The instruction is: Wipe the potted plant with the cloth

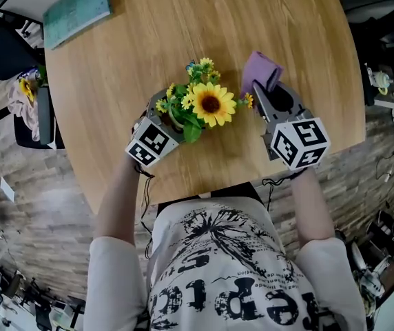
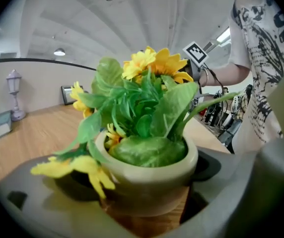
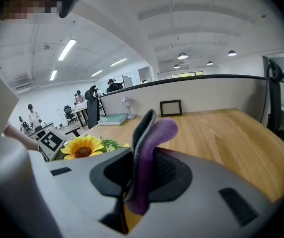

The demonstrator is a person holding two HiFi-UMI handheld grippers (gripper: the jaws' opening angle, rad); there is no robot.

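The round wooden table fills most of your head view, and you stand at its near edge. A teal book lies at the far left edge, well away from your work.

The potted plant stands near the middle of the table, just in front of you. It is upright, with a large sunflower head facing up among smaller yellow blooms and green leaves.

Your left gripper comes in from the plant's left. In the left gripper view, the cream pot sits between the jaws, which press against its sides, so you have the pot clamped. The pot's base appears to rest on the wood.

Your right gripper sits just right of the flowers and is not touching them. Its jaws are closed on the purple cloth, and a fold of the cloth sticks up past the jaw tips beside the sunflower.
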